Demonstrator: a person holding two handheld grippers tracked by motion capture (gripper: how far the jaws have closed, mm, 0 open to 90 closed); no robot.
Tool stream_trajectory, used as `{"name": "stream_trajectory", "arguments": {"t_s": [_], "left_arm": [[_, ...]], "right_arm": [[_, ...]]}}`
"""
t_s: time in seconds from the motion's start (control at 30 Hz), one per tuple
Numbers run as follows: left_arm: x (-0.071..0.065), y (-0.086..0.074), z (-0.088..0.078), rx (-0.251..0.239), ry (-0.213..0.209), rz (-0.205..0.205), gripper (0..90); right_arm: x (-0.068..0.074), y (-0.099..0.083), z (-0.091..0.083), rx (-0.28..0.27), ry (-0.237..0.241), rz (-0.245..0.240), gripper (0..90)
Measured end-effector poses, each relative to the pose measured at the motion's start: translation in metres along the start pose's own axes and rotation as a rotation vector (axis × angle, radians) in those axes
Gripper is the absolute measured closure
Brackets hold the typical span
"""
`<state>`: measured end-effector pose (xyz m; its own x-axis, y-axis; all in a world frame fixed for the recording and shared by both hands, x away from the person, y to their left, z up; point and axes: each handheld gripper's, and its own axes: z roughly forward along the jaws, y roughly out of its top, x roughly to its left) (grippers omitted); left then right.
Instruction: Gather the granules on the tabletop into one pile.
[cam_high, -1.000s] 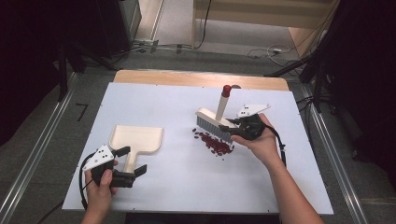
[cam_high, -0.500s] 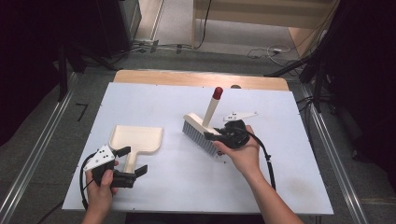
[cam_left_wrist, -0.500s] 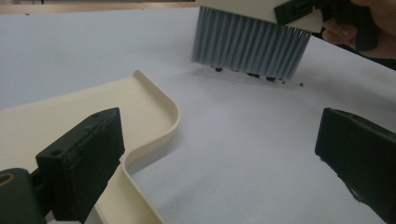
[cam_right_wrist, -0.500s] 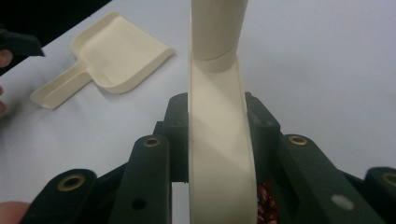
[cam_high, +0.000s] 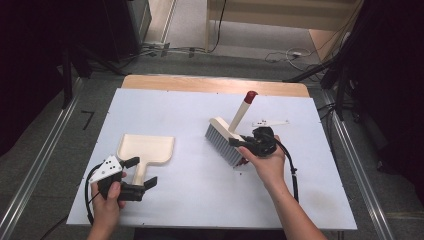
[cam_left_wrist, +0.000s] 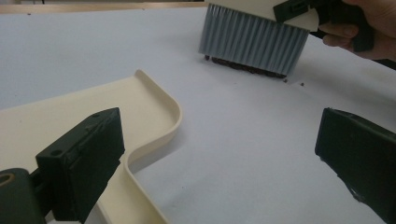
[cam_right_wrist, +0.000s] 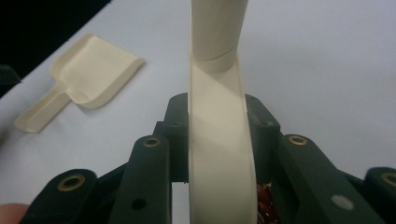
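**Sweep under way, crumbs not yet in the pan**

Your brush (cam_high: 225, 141) stands bristles-down mid-surface, its handle pinched between the jaws of your right gripper (cam_high: 250, 145). The dark red crumbs (cam_left_wrist: 245, 69) lie under and just beside the bristles, well apart from the cream dustpan (cam_high: 146, 149), so the push across the white surface (cam_high: 190, 200) is left, I judge. Your left gripper (cam_high: 146, 184) rests with jaws spread beside the pan's handle, gripping nothing. The left gripper view reveals the crumbs under the bristles; the right gripper view shows the pinch itself.
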<state>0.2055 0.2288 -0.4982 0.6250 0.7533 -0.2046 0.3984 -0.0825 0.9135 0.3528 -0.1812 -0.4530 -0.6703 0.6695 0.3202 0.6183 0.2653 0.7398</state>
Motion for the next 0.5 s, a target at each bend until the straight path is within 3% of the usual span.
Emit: {"name": "stream_trajectory", "arguments": {"t_s": [0.17, 0.37, 0.5], "left_arm": [[0.0, 0.0, 0.001, 0.001, 0.0, -0.001, 1.6], [0.0, 0.0, 0.001, 0.002, 0.002, -0.003, 1.6], [-0.001, 0.0, 0.002, 0.001, 0.0, -0.001, 1.6]], "right_arm": [[0.002, 0.004, -0.02, -0.001, 0.06, -0.101, 65.0], [0.001, -0.007, -0.038, 0.064, 0.105, -0.224, 65.0], [0.001, -0.019, -0.039, 0.12, 0.166, -0.287, 65.0]]}}
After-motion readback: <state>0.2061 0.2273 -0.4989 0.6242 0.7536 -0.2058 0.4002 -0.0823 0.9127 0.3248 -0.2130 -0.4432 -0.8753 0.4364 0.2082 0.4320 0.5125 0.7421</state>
